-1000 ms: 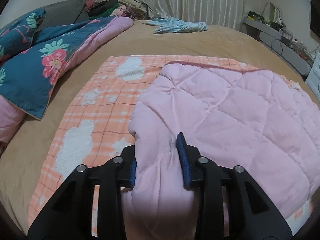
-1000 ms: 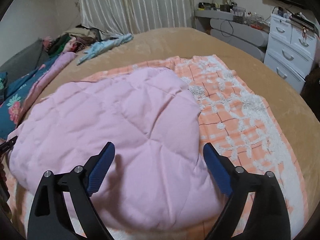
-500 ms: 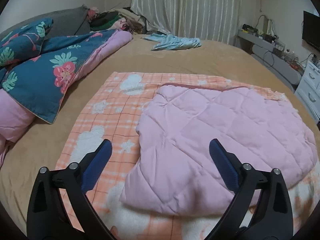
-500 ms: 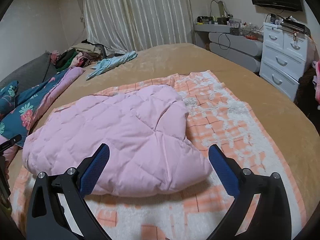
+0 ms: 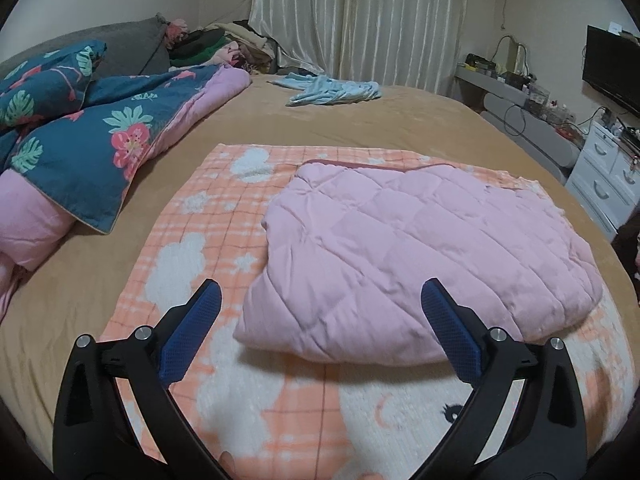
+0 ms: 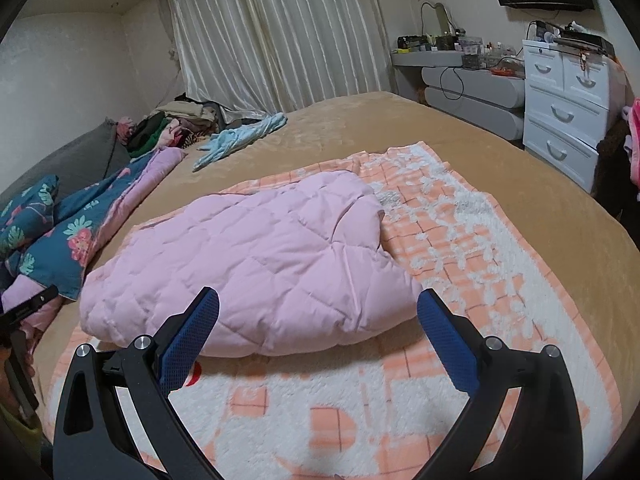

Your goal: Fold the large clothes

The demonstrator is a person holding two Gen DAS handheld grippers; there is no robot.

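left gripper [image 5: 320, 322] just let go, spread wide, empty | right gripper [image 6: 318, 324] likewise | pink quilt [image 5: 420, 256] lies folded ahead of fingers | fold looks done

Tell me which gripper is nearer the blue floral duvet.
Left. The left gripper hangs open by the corner of the pink quilt on the side of the floral duvet. The right gripper is at the quilt's opposite corner, with the quilt between it and the duvet.

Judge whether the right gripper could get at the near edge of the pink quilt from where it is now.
Probably yes. The right gripper is open and empty, and the pink quilt lies just ahead on the orange blanket with nothing between them.
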